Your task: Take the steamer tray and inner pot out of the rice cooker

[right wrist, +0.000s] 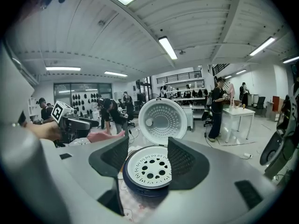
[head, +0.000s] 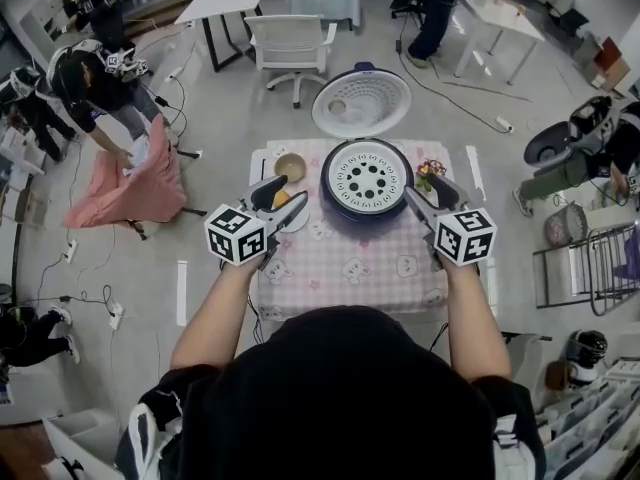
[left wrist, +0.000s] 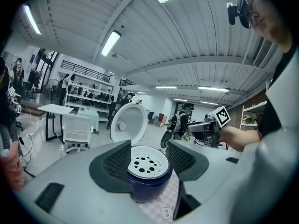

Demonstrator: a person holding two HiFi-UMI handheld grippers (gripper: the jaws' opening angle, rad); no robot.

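A dark blue rice cooker (head: 340, 204) stands at the far middle of the table, its lid (head: 362, 103) swung open behind it. A white steamer tray (head: 365, 177) with round holes sits in its top; the inner pot is hidden beneath. My left gripper (head: 283, 196) is open, just left of the cooker. My right gripper (head: 428, 196) is open, just right of it. Neither touches it. The left gripper view shows the tray (left wrist: 146, 162) between the open jaws; the right gripper view shows the tray (right wrist: 148, 167) likewise.
The table wears a pink checked cloth (head: 340, 268). A small bowl (head: 290, 167) and a white plate (head: 291, 215) sit left of the cooker, flowers (head: 430, 171) to its right. A white chair (head: 290, 43) stands beyond. People work around the room.
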